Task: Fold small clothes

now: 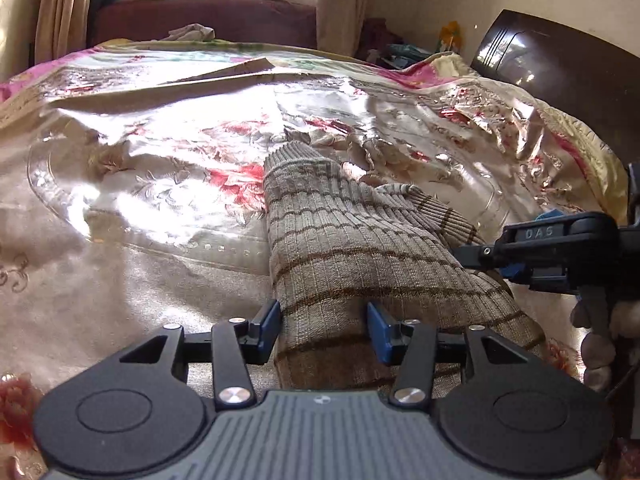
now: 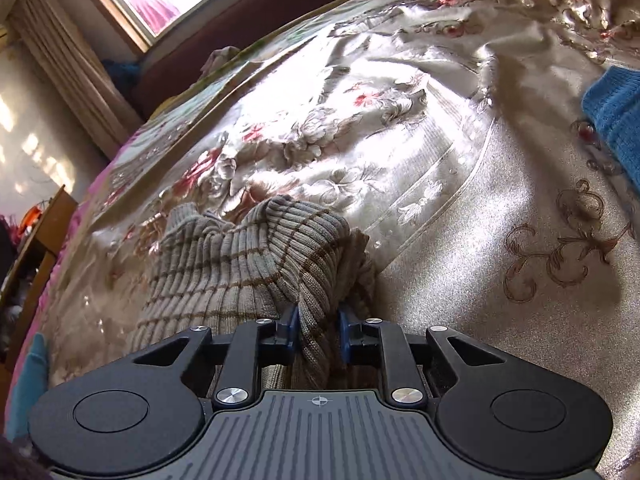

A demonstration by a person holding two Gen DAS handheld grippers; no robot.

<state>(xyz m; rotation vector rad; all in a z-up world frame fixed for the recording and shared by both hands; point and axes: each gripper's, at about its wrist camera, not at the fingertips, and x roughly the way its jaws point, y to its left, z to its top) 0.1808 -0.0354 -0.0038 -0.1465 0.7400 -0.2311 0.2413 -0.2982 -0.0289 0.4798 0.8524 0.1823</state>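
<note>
I am pinching a bunched fold of the sock (image 2: pixel 256 264) in my right gripper (image 2: pixel 318 330), my left gripper (image 1: pixel 322 322) standing open astride its other end; fold only starting, blue sock (image 2: pixel 616 120) waiting.

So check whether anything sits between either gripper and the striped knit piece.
Nothing visible does. The striped knit garment lies directly between the left gripper pads, which stand open around it. The right gripper is already clamped on a bunched fold. A blue knit item lies well off to the side.
</note>
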